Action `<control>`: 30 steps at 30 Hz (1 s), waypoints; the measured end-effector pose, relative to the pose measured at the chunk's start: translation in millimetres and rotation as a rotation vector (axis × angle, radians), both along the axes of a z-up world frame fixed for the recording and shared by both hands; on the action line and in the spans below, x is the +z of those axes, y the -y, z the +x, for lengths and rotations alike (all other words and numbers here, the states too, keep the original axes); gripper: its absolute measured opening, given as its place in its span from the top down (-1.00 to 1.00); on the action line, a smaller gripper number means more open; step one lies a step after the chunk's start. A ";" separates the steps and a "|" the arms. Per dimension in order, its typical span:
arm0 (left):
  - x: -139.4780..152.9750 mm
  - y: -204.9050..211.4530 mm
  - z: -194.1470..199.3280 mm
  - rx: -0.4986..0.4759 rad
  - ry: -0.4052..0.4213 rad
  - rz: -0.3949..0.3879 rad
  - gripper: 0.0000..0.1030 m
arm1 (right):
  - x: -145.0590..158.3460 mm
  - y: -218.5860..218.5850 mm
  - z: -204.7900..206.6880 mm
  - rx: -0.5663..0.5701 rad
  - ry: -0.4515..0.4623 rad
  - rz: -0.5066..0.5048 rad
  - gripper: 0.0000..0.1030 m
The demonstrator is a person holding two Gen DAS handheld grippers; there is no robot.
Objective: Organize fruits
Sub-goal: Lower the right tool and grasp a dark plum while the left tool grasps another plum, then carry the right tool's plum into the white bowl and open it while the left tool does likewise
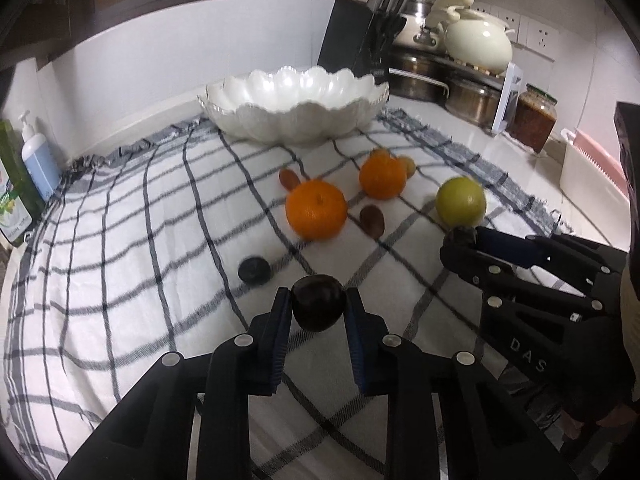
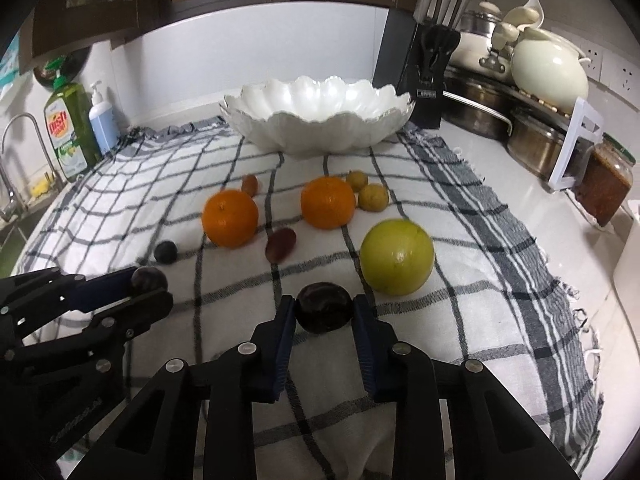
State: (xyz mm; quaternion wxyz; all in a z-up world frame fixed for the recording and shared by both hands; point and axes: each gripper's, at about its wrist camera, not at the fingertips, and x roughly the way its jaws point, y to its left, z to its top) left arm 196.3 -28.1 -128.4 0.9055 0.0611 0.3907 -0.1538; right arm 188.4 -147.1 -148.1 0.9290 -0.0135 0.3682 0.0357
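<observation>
Table [image 2: 520, 208], covered by a checked cloth [image 2: 460, 280]: carries all items.

Bowl [image 2: 316, 120]: scalloped, white, no fruit visible in it, standing well ahead of both sets of fingers. I judge it the destination.

Green fruit [image 2: 397, 256]: on the cloth just ahead and right of my right fingers.

Two oranges [image 2: 230, 218] [image 2: 328, 202]: between the fingers and the bowl, apart from each other, with small yellow and brown fruits near them.

Left gripper [image 1: 319, 306]: fingers closed on a dark plum [image 1: 319, 307], pinched at its sides and apparently lifted off the cloth, presumably for carrying to the bowl.

Right gripper [image 2: 324, 312]: fingers closed on a second plum [image 2: 324, 307], gripped likewise.

Small dark berry [image 1: 254, 269]: loose on the cloth, just ahead and left of my left fingers.

Judgement: sorting is at an early stage; most fruit is not yet in the bowl.
</observation>
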 end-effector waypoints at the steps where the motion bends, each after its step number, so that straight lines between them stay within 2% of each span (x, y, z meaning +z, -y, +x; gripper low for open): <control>1: 3.9 -0.8 1.0 -0.004 0.008 -0.004 0.48 | 2.9 -0.4 -0.9 -0.002 0.006 0.004 0.42; 17: 66.3 -28.9 27.6 -0.053 0.148 -0.053 0.48 | 66.1 -24.0 6.9 -0.048 0.156 0.020 0.42; 30: 108.6 -51.0 71.1 -0.119 0.244 -0.101 0.48 | 102.3 -45.5 40.1 -0.123 0.265 0.021 0.42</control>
